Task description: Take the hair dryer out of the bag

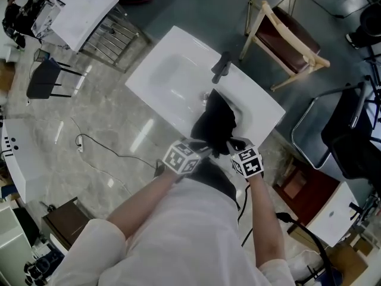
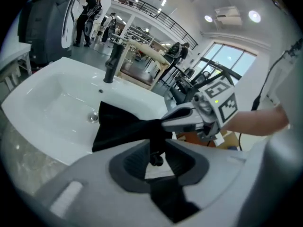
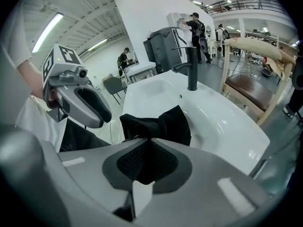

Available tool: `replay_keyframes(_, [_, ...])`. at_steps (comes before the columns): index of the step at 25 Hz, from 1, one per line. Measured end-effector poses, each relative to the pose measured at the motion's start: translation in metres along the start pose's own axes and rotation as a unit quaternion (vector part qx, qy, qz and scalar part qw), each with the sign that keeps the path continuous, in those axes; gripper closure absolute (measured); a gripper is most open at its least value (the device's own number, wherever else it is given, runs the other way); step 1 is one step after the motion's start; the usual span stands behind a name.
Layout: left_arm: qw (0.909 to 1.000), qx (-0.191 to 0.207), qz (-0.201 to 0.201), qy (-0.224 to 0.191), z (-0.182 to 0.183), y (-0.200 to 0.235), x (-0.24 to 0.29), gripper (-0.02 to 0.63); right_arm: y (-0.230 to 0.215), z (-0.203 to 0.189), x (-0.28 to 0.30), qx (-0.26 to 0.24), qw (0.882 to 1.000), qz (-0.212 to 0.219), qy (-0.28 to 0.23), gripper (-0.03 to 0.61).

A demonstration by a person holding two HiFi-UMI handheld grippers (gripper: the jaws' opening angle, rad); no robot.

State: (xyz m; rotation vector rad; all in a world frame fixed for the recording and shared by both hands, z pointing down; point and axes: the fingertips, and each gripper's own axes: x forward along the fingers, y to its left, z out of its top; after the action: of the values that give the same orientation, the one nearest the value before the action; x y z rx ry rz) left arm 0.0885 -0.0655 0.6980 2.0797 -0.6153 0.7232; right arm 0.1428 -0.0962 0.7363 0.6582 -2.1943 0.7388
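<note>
**Both grippers at black bag on sink's front edge**

Right gripper (image 3: pixel 147 143): jaws closed together, pinching a fold of the black bag (image 3: pixel 161 124) right at the tips.

Left gripper (image 2: pixel 155 148): jaws slightly apart. A narrow black strip of the bag with a small bead on its end (image 2: pixel 156 161) hangs between the pads, with a gap showing on both sides, so the pads aren't pressing on it.

In the head view the two grippers sit just beside each other at the bag's near end, and both point down and away from the person.

The bag is bunched and draped over the near rim of the white sink (image 1: pixel 161 76). Part of it is inside the basin near the drain and part hangs toward the person. The mouth looks gathered where the grippers meet.

The hair dryer isn't visible in any view. Only dark fabric shows, so I can't tell where it sits in the bag.

A black faucet (image 1: pixel 221 68) stands upright on the far rim, beyond the bag.

Further out, a wooden chair with a dark seat (image 1: pixel 286 37) stands on the grey floor, well apart from the sink.
</note>
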Motion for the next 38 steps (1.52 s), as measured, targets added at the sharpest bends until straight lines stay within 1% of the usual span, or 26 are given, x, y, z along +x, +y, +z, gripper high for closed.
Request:
replay_keyframes(4, [0.9985, -0.036, 0.006, 0.040, -0.008, 0.011, 0.026, 0.473, -0.002, 0.006, -0.002, 0.016, 1.000, -0.008, -0.006, 0.558])
replay_keyframes(9, [0.9944, -0.050, 0.061, 0.071, -0.010, 0.032, 0.048, 0.435, -0.005, 0.016, -0.004, 0.026, 0.999, -0.013, -0.016, 0.558])
replay_keyframes(11, [0.9923, -0.056, 0.073, 0.083, -0.010, 0.039, 0.055, 0.416, -0.008, 0.017, -0.004, 0.032, 0.999, -0.016, -0.018, 0.557])
replay_keyframes(15, [0.9889, -0.077, 0.075, 0.103, -0.011, 0.046, 0.070, 0.369, -0.011, 0.016, -0.004, 0.044, 0.999, -0.021, -0.018, 0.558])
replay_keyframes(18, [0.9863, -0.096, 0.078, 0.109, -0.010, 0.053, 0.080, 0.345, -0.013, 0.016, -0.004, 0.051, 0.998, -0.026, -0.018, 0.558])
replay_keyframes(23, [0.9822, -0.098, 0.094, 0.130, -0.011, 0.063, 0.096, 0.327, -0.017, 0.017, -0.006, 0.061, 0.997, -0.033, -0.020, 0.558])
replay_keyframes(24, [0.9810, -0.101, 0.099, 0.134, -0.012, 0.066, 0.099, 0.312, -0.017, 0.017, -0.006, 0.062, 0.997, -0.034, -0.020, 0.558])
replay_keyframes(26, [0.9776, -0.112, 0.108, 0.142, -0.016, 0.071, 0.105, 0.248, -0.018, 0.018, -0.005, 0.065, 0.997, -0.035, -0.020, 0.557])
replay_keyframes(27, [0.9759, -0.115, 0.113, 0.147, -0.018, 0.073, 0.107, 0.238, -0.018, 0.019, -0.005, 0.066, 0.997, -0.036, -0.020, 0.557])
replay_keyframes(31, [0.9736, -0.097, 0.133, 0.159, -0.017, 0.082, 0.118, 0.241, -0.019, 0.019, -0.005, 0.071, 0.996, -0.041, -0.018, 0.557])
replay_keyframes(35, [0.9653, -0.110, 0.135, 0.195, -0.024, 0.078, 0.129, 0.259, -0.022, 0.016, -0.004, 0.080, 0.996, -0.048, -0.016, 0.558])
replay_keyframes(36, [0.9637, -0.111, 0.136, 0.201, -0.025, 0.078, 0.132, 0.265, -0.023, 0.015, -0.003, 0.082, 0.995, -0.050, -0.016, 0.558])
replay_keyframes(37, [0.9624, -0.111, 0.139, 0.205, -0.025, 0.078, 0.134, 0.297, -0.024, 0.015, -0.002, 0.084, 0.995, -0.053, -0.015, 0.557])
replay_keyframes(38, [0.9615, -0.112, 0.141, 0.208, -0.024, 0.079, 0.136, 0.308, -0.026, 0.014, -0.002, 0.086, 0.995, -0.057, -0.013, 0.557])
